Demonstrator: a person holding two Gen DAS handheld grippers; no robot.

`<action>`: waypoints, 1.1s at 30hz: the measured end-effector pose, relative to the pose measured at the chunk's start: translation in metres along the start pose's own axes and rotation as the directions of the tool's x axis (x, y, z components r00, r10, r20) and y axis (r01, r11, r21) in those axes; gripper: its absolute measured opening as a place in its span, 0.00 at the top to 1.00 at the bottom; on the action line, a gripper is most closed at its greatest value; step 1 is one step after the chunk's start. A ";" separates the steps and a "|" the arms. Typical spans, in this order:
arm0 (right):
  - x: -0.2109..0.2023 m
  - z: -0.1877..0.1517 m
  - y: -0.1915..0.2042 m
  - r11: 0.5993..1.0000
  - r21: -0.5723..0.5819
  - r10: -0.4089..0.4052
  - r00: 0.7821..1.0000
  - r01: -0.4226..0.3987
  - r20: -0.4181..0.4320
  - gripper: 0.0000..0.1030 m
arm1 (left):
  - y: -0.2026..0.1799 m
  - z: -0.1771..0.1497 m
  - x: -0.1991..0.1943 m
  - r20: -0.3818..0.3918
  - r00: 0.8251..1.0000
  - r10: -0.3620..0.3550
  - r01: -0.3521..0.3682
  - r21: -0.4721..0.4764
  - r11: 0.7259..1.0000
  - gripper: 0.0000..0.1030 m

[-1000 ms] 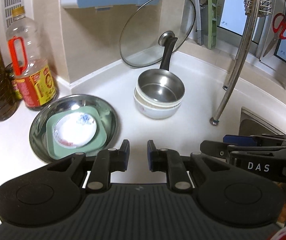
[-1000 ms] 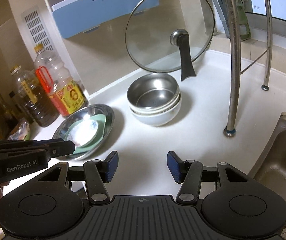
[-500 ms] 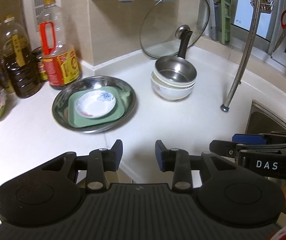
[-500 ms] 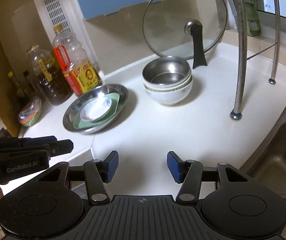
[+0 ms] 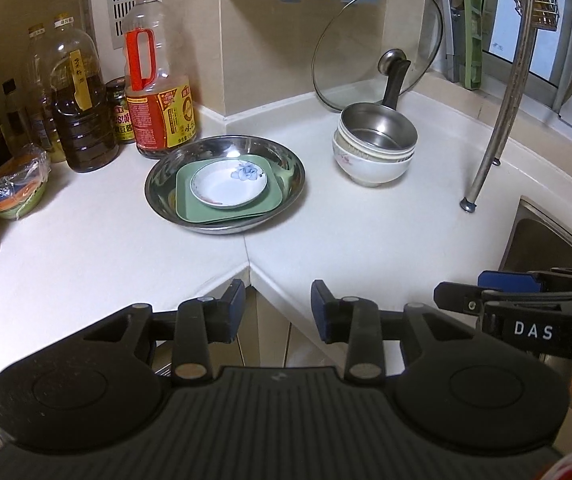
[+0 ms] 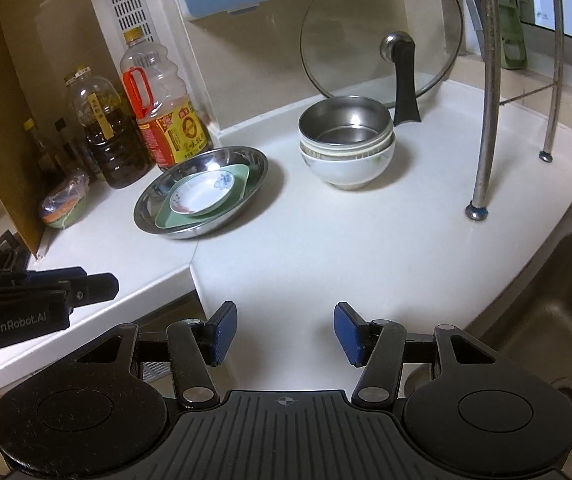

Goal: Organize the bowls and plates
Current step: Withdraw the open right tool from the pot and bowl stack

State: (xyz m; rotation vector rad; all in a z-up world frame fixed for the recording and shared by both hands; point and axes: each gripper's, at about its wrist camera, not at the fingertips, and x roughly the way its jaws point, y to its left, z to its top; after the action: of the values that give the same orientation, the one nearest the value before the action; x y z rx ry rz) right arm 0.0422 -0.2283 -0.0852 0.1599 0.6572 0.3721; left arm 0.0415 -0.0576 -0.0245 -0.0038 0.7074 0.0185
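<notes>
I am seeing white saucer (image 5: 228,187) with blue flower, sitting on green square plate (image 5: 190,204) in shiny silver dish (image 5: 286,168). I am seeing white bowl (image 5: 370,168) with pink flower, silver bowl (image 5: 378,130) inside. Counter (image 5: 366,240) is looking white. Bottle (image 5: 158,96) is showing red handle, red and yellow label. Gripper pads (image 6: 346,330) are looking blue.

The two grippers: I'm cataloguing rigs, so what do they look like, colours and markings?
Both are matte black plastic with blue pads on the fingertips, a ribbed base and round discs either side. The left gripper reads "GenRobot.AI" on its side in white, the right gripper reads "DAS". No cables show.
</notes>
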 end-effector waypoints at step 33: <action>-0.029 -0.042 0.064 0.996 0.058 -0.073 0.997 0.073 -0.017 0.47 | 0.046 -0.039 -0.037 -0.062 0.995 -0.076 0.079 0.041 0.996 0.68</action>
State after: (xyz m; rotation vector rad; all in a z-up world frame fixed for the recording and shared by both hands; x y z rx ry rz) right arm -0.0232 -0.1796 -0.0854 0.1887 0.6868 0.2841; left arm -0.0128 -0.0126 -0.0299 0.0096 0.7671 -0.0718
